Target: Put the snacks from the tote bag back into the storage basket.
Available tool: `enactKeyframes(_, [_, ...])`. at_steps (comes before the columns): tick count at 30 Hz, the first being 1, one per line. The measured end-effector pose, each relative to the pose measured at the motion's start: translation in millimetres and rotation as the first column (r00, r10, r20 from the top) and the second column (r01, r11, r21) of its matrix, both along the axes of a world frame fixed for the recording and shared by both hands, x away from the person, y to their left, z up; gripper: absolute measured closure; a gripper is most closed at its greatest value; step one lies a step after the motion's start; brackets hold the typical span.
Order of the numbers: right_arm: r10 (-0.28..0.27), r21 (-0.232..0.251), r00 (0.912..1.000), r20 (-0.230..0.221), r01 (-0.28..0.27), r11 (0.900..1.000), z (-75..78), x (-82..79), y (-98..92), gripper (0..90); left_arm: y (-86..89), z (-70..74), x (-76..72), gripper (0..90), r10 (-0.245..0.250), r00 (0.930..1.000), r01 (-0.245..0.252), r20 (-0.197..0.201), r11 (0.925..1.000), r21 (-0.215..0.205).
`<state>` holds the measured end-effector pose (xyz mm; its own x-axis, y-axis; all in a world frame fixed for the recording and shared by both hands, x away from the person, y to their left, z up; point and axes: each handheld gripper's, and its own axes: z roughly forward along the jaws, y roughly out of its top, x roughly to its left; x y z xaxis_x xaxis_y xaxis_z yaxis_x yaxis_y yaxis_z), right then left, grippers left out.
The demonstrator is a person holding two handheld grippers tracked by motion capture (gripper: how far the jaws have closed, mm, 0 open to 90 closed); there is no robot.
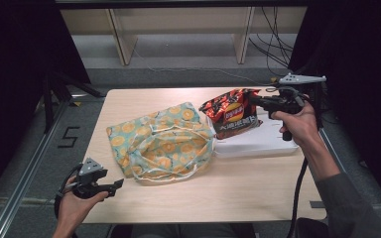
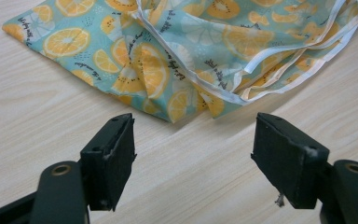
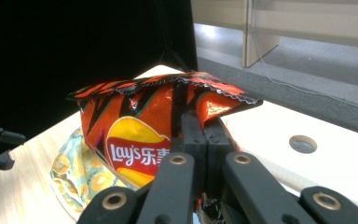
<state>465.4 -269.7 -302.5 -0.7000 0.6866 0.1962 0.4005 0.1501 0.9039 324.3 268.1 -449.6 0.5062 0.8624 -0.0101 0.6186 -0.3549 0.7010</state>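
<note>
- I am reading "Lay's" in white on the red banner of the chip bag (image 3: 135, 135), with Chinese characters running right after it in the right gripper view; from the high view I am making out more pale characters lower on the pack but cannot read them.
- I am seeing small dark script printed over the orange-slice cloth bag (image 2: 168, 51), too fine for me to read.
- On the floor at about nine o'clock from the table (image 1: 258, 198), I am seeing a dark mark (image 1: 69, 137) shaped like a 5.
- I am counting one chip bag, one cloth bag with white drawcords, one white tray (image 1: 258, 144) and two grippers.
- My right gripper (image 3: 200, 126) is pinching the chip bag, jaws pressed together on the foil just under its crimped top edge, and holding it up at about two o'clock on the table, above the white tray's near-left end.
- My left gripper (image 2: 193, 149) is standing with its jaws apart and nothing between them, hovering over bare wood at about seven o'clock, just short of the cloth bag's nearest corner.
- The cloth bag is lying flat at the table's centre, its right edge beside the tray and the chip bag at its two o'clock.
</note>
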Motion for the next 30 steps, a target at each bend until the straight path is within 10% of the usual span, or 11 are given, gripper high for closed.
enactKeyframes(19, [-0.029, -0.013, 0.9995, 0.015, 0.029, 0.999, -7.6, -0.1, -21.3, 90.0, -1.1, -1.8, 0.1, 29.2, 0.011, 0.9999, -0.011, -0.003, 0.9998, -0.017])
enactKeyframes(30, [-0.036, 0.011, 0.998, -0.051, 0.036, 0.999, -32.5, -2.6, -22.4, 90.0, -0.9, -2.2, 0.3, 29.2, 0.01, 0.9999, -0.011, -0.01, 0.9999, -0.009])
